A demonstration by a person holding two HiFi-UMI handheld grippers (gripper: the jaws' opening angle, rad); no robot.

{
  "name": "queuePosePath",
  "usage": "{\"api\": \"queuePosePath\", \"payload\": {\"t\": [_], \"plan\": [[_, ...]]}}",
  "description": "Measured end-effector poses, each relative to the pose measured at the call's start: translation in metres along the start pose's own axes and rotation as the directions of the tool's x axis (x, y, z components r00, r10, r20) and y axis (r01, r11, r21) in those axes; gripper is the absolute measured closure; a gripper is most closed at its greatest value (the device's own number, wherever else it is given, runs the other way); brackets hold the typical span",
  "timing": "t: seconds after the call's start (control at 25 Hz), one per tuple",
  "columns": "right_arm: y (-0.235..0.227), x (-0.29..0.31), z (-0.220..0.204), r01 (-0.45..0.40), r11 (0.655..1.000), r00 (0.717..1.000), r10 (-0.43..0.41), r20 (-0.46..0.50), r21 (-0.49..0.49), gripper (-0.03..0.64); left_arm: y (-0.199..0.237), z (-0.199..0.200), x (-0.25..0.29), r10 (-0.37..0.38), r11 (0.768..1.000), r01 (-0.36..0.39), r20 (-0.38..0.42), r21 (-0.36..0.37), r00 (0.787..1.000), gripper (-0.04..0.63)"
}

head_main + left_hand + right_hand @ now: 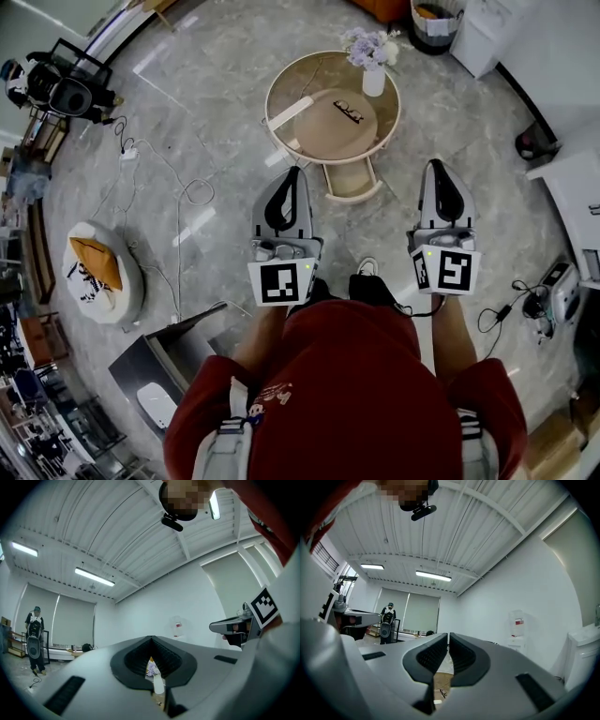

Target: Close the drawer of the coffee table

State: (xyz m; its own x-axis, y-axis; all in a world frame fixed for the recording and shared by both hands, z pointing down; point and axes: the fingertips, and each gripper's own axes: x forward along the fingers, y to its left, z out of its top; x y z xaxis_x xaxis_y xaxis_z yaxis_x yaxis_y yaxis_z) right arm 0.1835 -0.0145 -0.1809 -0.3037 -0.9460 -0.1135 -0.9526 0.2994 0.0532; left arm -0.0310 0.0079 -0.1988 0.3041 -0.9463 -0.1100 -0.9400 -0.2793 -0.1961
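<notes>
In the head view a round wooden coffee table [309, 131] stands ahead on the marble floor. Its drawer [352, 181] is pulled out toward me. A white vase of lilac flowers [372, 58] stands on the tabletop, next to a small dark item [347, 111]. My left gripper [295, 173] is shut and empty, its tip just left of the drawer and apart from it. My right gripper [437, 167], also shut and empty, is further right of the drawer. Both point roughly level toward the table. The left gripper [151, 641] frames the vase [158, 685] between its jaws. The right gripper [448, 637] shows a strip of tabletop [440, 679].
A white pouffe with an orange cushion [101, 272] sits at the left, with cables [183, 192] trailing across the floor. A grey bin [159, 366] is by my left leg. White furniture [574, 202] and a charger [561, 292] line the right. A person [35, 637] stands far off.
</notes>
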Motion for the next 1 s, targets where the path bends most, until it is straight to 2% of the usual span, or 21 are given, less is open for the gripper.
{"api": "queuePosePath", "payload": {"t": [0.24, 0.4, 0.64, 0.8, 1.0], "plan": [[0.022, 0.003, 0.020, 0.018, 0.999, 1.000, -0.018, 0.017, -0.033, 0.591, 0.015, 0.007, 0.001, -0.036, 0.999, 0.036, 0.007, 0.010, 0.999, 0.581], [0.033, 0.004, 0.020, 0.032, 0.999, 0.999, -0.032, 0.015, -0.033, 0.591, 0.024, 0.010, -0.002, -0.048, 0.999, 0.048, 0.030, 0.010, 0.998, 0.582], [0.045, 0.009, 0.014, 0.045, 0.999, 0.999, -0.045, -0.009, -0.023, 0.591, 0.037, 0.003, -0.005, -0.052, 0.999, 0.052, 0.015, -0.004, 0.999, 0.581], [0.055, 0.018, -0.005, 0.027, 0.999, 0.999, -0.028, -0.033, -0.019, 0.591, 0.044, -0.011, -0.001, -0.047, 0.999, 0.046, 0.020, 0.002, 0.999, 0.581], [0.068, 0.035, -0.065, 0.003, 1.000, 0.993, -0.002, -0.115, 0.004, 0.591, 0.047, -0.054, 0.013, -0.046, 0.999, 0.046, 0.031, -0.025, 0.998, 0.581]]}}
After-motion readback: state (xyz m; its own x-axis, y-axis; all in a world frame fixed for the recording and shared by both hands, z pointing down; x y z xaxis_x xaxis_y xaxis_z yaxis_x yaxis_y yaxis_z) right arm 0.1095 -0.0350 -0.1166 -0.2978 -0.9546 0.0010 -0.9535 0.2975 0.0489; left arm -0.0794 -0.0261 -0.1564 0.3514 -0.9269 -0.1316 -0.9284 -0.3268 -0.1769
